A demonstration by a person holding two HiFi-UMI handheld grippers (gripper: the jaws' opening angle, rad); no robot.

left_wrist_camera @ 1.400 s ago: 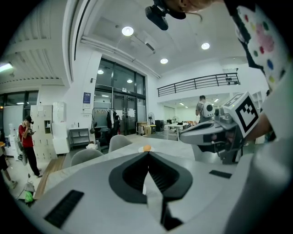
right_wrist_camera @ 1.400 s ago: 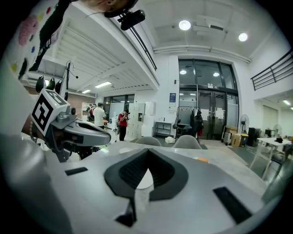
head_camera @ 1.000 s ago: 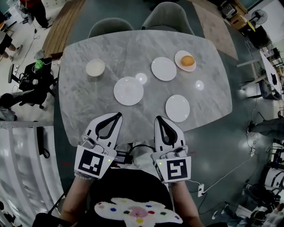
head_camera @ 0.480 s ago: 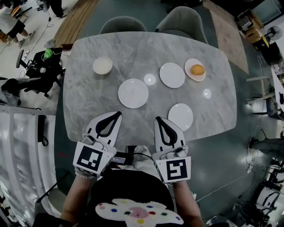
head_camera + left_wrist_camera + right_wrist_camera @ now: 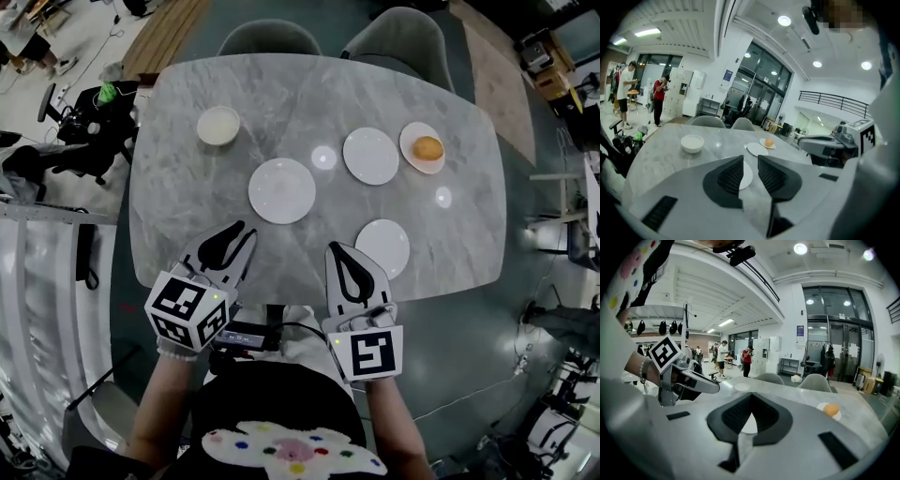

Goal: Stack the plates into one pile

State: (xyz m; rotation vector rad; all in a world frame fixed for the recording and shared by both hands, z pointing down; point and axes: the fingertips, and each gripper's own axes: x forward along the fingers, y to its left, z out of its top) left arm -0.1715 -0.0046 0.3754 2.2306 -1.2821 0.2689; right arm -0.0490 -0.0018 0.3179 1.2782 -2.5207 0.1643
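Plates lie apart on the marble desk (image 5: 187,216). The largest plate (image 5: 282,190) is at the centre of the head view, with a second plate (image 5: 371,156) to its upper right. A third plate (image 5: 382,249) lies at lower right near the desk's edge, and a fourth plate (image 5: 423,148) at far right carries a round orange item (image 5: 428,147), possibly a fruit. A white bowl (image 5: 218,126) sits well apart at upper left. No pile exists yet.

The left gripper (image 5: 240,236) hovers over the desk's near edge, pointing toward the largest plate. Its jaws have just been opening and stand partly spread with nothing between them; the plate shows only beyond the gap. The right gripper (image 5: 337,251) hangs beside it, aimed at the third plate, jaws pressed together and empty.

The step in hand looks like the reach for a first plate. To do it well, the left jaws likely need to spread further, then come in low and nearly flat. One jaw should slide under the rim and the other land on top, biting well past the lip. The largest plate would serve best as the base, so lifting a smaller one onto it seems wiser, carried level and set down centred. The loaded plate is best left for the top.
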